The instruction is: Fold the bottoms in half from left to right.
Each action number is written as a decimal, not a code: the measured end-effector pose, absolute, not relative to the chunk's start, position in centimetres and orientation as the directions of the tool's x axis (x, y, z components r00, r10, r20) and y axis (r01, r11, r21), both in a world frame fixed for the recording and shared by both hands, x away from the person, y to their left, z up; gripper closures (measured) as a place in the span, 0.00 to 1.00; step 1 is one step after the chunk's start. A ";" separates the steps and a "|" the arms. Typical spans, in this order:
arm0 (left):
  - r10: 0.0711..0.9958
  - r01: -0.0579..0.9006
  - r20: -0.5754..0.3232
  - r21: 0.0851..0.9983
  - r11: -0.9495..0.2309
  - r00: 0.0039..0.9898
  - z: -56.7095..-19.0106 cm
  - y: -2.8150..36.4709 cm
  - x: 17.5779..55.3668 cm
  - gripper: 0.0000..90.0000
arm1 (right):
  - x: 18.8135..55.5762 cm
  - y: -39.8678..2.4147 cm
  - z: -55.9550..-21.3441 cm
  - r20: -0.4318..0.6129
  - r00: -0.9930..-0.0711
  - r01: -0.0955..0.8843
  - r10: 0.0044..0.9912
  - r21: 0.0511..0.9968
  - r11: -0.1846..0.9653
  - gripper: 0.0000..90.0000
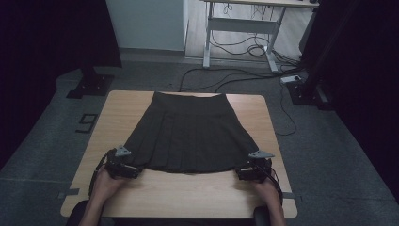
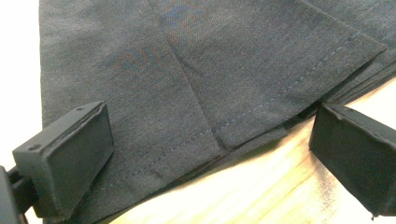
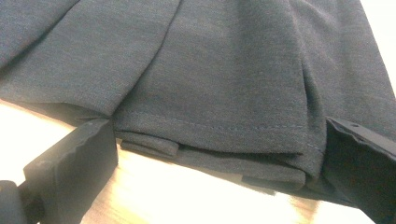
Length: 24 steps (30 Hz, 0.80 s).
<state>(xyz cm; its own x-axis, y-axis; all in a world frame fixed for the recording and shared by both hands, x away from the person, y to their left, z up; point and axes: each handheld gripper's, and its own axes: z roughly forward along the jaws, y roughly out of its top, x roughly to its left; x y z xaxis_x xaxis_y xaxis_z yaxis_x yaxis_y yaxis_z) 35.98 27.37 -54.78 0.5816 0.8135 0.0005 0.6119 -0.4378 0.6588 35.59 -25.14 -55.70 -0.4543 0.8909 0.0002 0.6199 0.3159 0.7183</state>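
We see dark pleated skirt (image 1: 188,134) flat on wooden table (image 1: 197,193), hem toward us. Left gripper (image 1: 134,170) at left hem corner, right gripper (image 1: 241,173) at right; both jaws apart, nothing clamped.

Your right gripper (image 3: 205,154): jaws wide | skirt (image 3: 210,74) hem between them, unpinched | hem folds lie on table (image 3: 154,196)

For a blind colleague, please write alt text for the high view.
A dark pleated skirt lies flat on a wooden table, waistband at the far end. The left gripper and right gripper, jaws open, sit at its two near hem corners.
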 end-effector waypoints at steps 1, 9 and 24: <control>0.813 0.612 0.000 0.659 -0.438 0.582 -54.8 27.4 36.0 0.00 | 35.6 -25.1 -55.7 0.001 -0.454 0.620 0.891 0.718 0.315 0.00; 0.817 0.619 -0.001 0.653 -0.437 0.577 -54.7 27.3 36.0 0.00 | 35.7 -25.2 -55.7 0.000 -0.457 0.619 0.889 0.718 0.318 0.00; 0.816 0.564 -0.031 0.738 -0.371 0.577 -49.1 28.9 36.2 0.17 | 34.9 -24.3 -52.5 -0.020 -0.460 0.593 0.888 0.737 0.324 0.03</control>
<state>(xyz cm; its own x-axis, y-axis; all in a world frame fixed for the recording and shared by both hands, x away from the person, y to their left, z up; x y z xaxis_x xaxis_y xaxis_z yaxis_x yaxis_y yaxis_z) 36.20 28.88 -49.13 0.5770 0.8162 -0.0308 0.5641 -0.3710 0.7376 34.92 -24.30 -52.46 -0.4599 0.8877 -0.0203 0.5927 0.3239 0.7374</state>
